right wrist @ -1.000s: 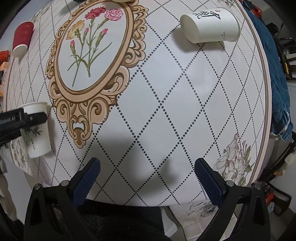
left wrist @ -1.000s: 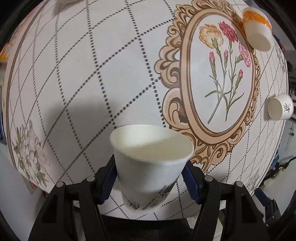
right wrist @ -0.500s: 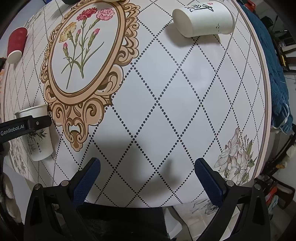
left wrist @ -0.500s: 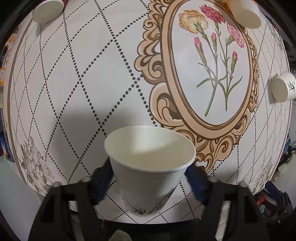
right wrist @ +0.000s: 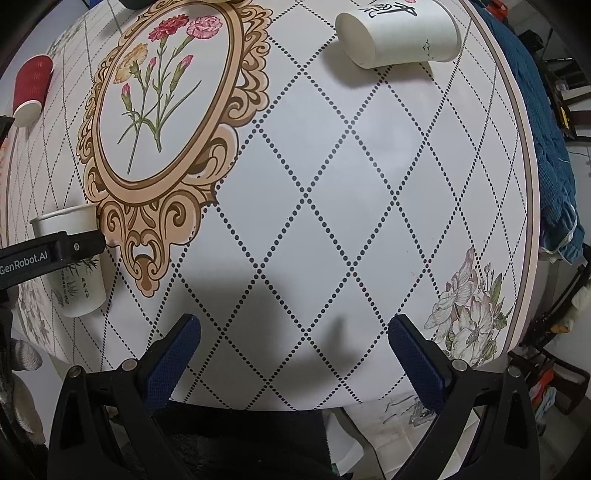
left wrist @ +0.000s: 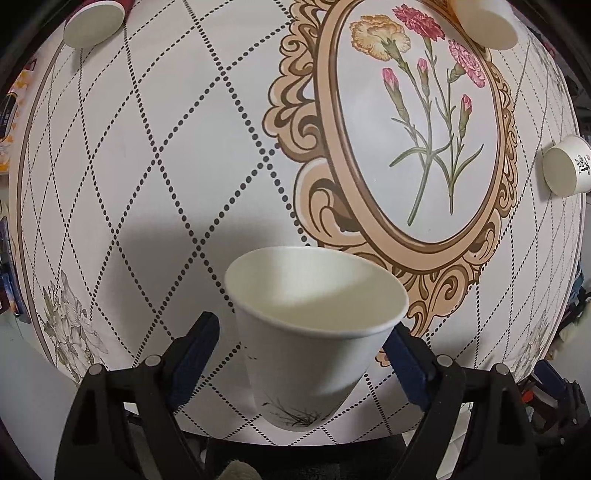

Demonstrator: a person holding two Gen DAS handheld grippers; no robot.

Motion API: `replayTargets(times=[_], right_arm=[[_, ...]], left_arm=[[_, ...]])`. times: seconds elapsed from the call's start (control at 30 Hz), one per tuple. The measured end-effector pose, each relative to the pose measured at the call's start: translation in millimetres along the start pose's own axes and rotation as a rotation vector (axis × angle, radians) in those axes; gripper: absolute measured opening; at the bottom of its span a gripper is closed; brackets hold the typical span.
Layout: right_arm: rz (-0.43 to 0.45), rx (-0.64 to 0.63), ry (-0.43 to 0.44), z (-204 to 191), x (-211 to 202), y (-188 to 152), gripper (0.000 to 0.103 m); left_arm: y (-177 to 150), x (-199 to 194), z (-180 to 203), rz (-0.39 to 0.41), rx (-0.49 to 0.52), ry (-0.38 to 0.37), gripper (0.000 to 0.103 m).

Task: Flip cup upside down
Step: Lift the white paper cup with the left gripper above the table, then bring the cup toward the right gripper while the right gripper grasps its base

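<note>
Since a moment ago, the left gripper [left wrist: 301,339] has loosened: its jaws are now standing apart from the white paper cup [left wrist: 310,332], a gap showing at the left finger. That cup is sitting upright, mouth up, between the fingers on the round patterned table [right wrist: 351,166]. Off to the side, the right gripper [right wrist: 293,349] is hovering wide open, holding nothing. Ahead of it, a lettered cup [right wrist: 399,35] is lying on its side.
</note>
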State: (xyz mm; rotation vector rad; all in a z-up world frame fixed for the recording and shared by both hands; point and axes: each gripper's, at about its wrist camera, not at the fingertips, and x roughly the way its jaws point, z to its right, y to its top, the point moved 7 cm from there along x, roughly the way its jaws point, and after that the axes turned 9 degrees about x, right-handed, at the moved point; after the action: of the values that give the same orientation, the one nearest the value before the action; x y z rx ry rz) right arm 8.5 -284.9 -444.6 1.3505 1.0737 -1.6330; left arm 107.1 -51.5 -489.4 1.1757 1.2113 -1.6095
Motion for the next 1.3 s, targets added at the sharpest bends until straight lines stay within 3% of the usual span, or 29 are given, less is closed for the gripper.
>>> replayTargets(times=[0.87,1.1,1.3], right_arm=[[0.02,-0.013,0.011,-21,-14,5,0.103],[0.035,-0.015,0.035,-22,-28,4,0.103],[0.076,-0.04,0.093,-30,-62,-3,0.103]], left_arm=[[-7,-27,21,0.031,0.019,0.032,0.088],[-20,-76,26,0.13,0.036,0.072,0.088],[-53,-127,20,0.216,0.033,0.128,0.088]])
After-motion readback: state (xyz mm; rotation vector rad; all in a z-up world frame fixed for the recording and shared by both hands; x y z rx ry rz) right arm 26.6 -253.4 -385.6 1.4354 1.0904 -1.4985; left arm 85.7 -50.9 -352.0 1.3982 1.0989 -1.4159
